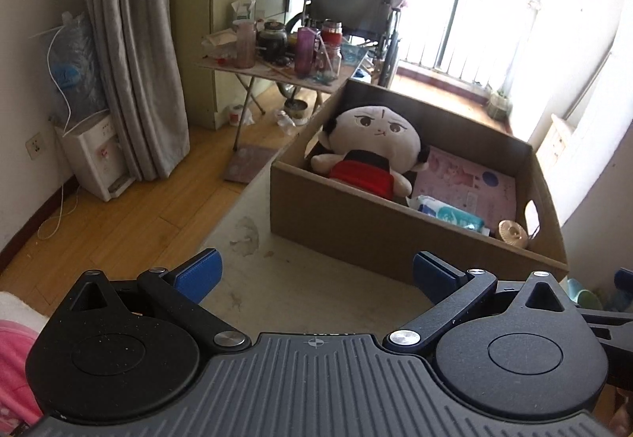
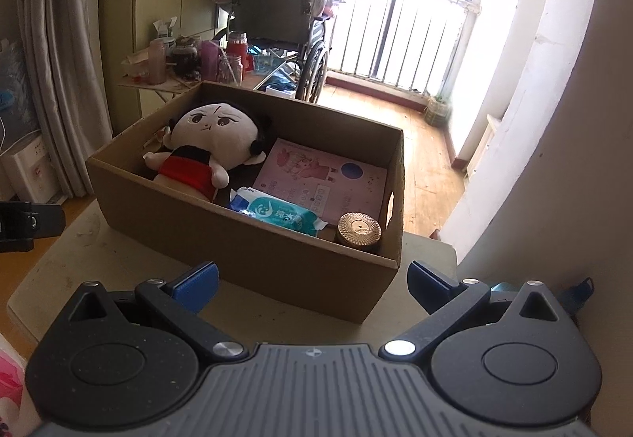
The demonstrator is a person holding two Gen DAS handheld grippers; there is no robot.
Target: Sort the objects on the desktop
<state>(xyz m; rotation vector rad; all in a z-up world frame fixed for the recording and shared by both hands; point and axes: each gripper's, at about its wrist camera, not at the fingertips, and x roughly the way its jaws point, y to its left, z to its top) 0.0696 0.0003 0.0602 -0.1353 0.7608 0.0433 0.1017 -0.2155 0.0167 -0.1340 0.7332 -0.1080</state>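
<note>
A wheelchair [image 2: 277, 13] stands by the barred window [image 2: 395, 33], beside a cluttered folding table [image 1: 277, 69], grey curtain [image 1: 130, 41] and water dispenser [image 1: 95, 160].

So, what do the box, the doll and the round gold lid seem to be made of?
Box: brown cardboard, matte, with a cut edge and a handle hole.
Doll: soft plush fabric, stuffed, going by its rounded shape.
Gold lid: shiny and ribbed, metal or metallised plastic; I cannot tell which.

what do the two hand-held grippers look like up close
The left hand-held gripper and right hand-held gripper look alike: black linkage arms with silver pivot screws, blue ribbed pads at the tips, round black discs on either side, and a grey ridged body bearing a small crosshair mark. No cables or sleeves show.
</note>
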